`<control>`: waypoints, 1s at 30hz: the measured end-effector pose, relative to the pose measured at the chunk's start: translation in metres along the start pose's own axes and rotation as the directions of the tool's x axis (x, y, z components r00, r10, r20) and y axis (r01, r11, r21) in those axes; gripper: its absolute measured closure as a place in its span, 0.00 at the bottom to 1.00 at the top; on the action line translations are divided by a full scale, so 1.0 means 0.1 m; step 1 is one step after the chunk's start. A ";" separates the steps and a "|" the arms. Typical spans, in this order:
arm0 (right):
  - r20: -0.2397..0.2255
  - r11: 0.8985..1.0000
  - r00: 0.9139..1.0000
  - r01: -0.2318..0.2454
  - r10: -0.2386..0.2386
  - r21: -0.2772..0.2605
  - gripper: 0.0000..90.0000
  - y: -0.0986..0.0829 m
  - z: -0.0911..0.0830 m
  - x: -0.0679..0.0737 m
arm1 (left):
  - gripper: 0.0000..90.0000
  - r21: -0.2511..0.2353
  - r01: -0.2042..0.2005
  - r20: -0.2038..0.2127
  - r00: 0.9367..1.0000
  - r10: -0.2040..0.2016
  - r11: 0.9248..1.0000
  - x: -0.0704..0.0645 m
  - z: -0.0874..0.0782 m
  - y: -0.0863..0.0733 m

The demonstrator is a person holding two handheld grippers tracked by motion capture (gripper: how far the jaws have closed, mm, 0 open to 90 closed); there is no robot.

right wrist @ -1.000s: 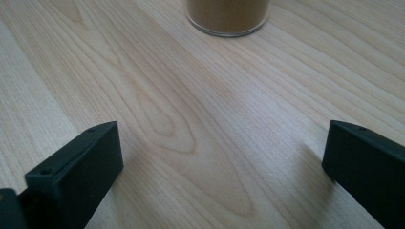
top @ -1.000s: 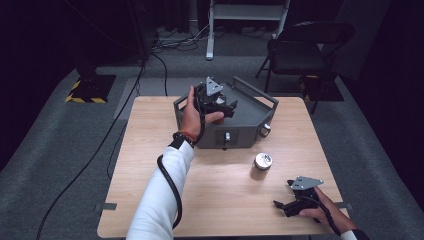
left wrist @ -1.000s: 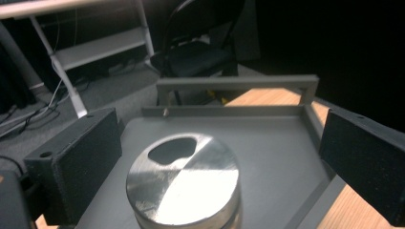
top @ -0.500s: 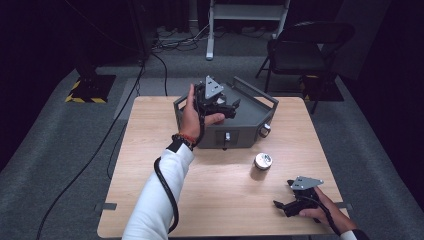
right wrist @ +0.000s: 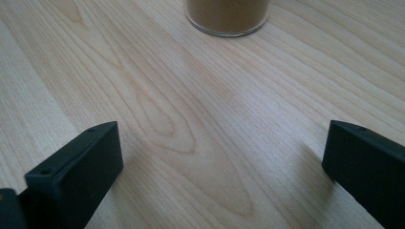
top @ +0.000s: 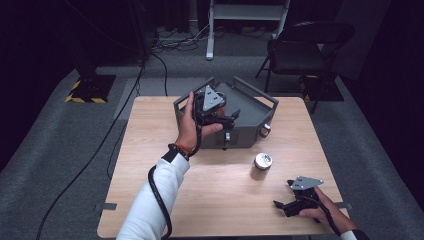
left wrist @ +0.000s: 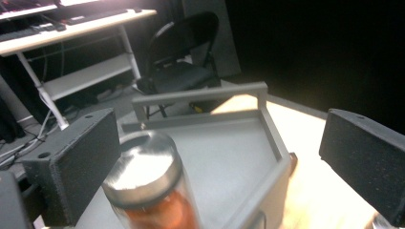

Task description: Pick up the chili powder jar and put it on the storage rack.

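While its fingers stand wide, the left gripper (top: 226,116) hangs over the grey tray (top: 260,107) at the surface's (top: 165,150) 12 o'clock edge, a steel-capped jar of red-orange spice (left wrist: 148,191) standing between the pads but nearer the left one, seemingly on the tray floor. The spread suggests a jar either just set down or about to be taken. A second capped jar (top: 262,161) waits on bare wood at 4 o'clock from the tray. The right gripper (top: 281,205), fingers also wide and empty, lies low near the 5 o'clock corner, pointing toward that jar.
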State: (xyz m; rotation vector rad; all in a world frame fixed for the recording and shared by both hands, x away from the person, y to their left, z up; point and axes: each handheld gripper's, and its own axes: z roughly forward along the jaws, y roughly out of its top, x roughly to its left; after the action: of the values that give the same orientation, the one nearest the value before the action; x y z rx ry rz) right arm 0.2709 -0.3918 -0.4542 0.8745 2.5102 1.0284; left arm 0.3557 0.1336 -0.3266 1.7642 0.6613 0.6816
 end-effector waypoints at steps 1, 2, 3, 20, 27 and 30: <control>0.000 1.000 1.000 0.000 0.000 0.000 0.00 0.00 0.00 0.00 | 0.00 0.005 0.000 0.005 1.000 0.000 1.000 0.00 -0.01 -0.02; 0.000 1.000 1.000 0.000 0.000 0.000 0.00 0.00 0.00 0.00 | 0.00 0.011 -0.003 0.009 1.000 0.003 1.000 0.00 -0.03 -0.04; 0.000 1.000 1.000 0.000 0.000 0.000 0.00 0.00 0.00 0.00 | 0.00 0.013 -0.007 0.012 1.000 0.007 1.000 0.00 -0.04 -0.06; 0.000 1.000 1.000 0.000 0.000 0.000 0.00 0.00 0.00 0.00 | 0.00 0.081 -0.010 0.034 0.999 0.007 0.997 -0.06 -0.21 -0.50; 0.000 1.000 1.000 0.000 0.000 0.000 0.00 0.00 0.00 0.00 | 0.00 0.108 -0.009 0.052 0.999 0.003 0.994 -0.10 -0.23 -0.70; 0.000 1.000 1.000 0.000 0.000 0.000 0.00 0.00 0.00 0.00 | 0.00 0.117 -0.002 0.062 0.998 -0.005 0.993 -0.12 -0.25 -0.78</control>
State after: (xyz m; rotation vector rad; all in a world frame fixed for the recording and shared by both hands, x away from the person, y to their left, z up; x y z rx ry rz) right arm 0.2709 -0.3918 -0.4541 0.8746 2.5102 1.0277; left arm 0.3216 0.1619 -0.3968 1.8849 0.6714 0.5947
